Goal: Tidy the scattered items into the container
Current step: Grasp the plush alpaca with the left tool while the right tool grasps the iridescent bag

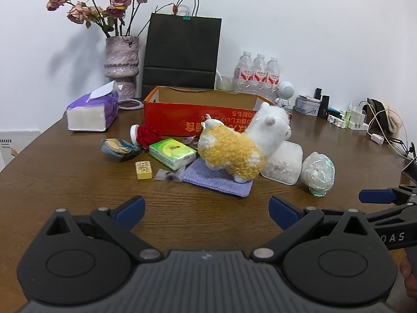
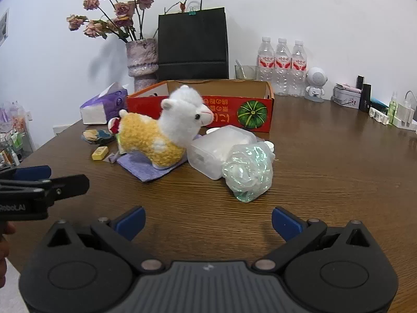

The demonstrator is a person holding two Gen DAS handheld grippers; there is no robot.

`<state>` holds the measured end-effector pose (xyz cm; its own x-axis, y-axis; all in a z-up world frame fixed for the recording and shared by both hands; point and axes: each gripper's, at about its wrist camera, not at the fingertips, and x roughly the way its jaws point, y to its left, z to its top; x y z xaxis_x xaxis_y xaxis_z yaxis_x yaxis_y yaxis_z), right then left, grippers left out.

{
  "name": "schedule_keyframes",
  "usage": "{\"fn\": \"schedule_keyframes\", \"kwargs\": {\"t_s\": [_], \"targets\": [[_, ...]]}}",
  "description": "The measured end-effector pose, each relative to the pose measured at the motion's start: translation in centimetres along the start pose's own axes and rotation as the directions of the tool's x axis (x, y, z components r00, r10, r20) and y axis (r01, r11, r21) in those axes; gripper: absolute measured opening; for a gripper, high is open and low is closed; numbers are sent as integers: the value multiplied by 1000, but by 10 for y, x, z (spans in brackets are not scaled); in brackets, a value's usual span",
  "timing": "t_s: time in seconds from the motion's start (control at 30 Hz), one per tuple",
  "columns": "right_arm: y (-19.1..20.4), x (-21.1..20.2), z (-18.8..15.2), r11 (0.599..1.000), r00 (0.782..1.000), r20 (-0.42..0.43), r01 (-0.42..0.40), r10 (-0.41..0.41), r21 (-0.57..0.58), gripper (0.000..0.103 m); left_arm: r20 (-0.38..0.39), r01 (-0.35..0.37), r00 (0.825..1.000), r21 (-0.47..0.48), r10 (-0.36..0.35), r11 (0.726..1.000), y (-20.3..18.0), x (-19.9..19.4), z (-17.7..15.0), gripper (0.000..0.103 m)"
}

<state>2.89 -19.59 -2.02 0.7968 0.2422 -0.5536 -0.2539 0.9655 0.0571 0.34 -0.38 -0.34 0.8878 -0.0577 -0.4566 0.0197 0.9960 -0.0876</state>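
Fluffy yellow-white alpaca plush [image 2: 161, 130] stands on purple cloth [image 2: 146, 168] just in front of red box [image 2: 245, 109], prob. light, soft, squashy, so grab round the body w/ left gripper [image 1: 206, 211]; right gripper [image 2: 207, 220] too has jaws wide apart, empty.

Ahead of our left gripper [image 1: 207, 212], the plush alpaca [image 1: 234, 151] hides part of the red box's [image 1: 169, 120] upside-down lettering. The purple cloth [image 1: 219, 180] lies partly hidden beneath it. We cannot tell what fills the clear tub [image 1: 284, 161] beside it.
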Motion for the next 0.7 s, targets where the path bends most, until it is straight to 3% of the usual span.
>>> {"fn": "schedule_keyframes", "kwargs": {"t_s": [0.2,0.43,0.57,0.7], "targets": [[-6,15,5,999,999,2,45,-45,5,103,58,-6,998,54,2,999,-9,19,20,103],[-18,47,20,995,994,32,101,-101,6,103,84,45,995,187,-61,981,-35,60,42,103],[-27,65,29,995,995,15,96,-96,15,103,108,-4,994,237,-23,972,-50,89,47,103],[-34,73,34,995,996,7,92,-92,44,103,107,1,994,276,-31,961,-58,108,52,103]]}}
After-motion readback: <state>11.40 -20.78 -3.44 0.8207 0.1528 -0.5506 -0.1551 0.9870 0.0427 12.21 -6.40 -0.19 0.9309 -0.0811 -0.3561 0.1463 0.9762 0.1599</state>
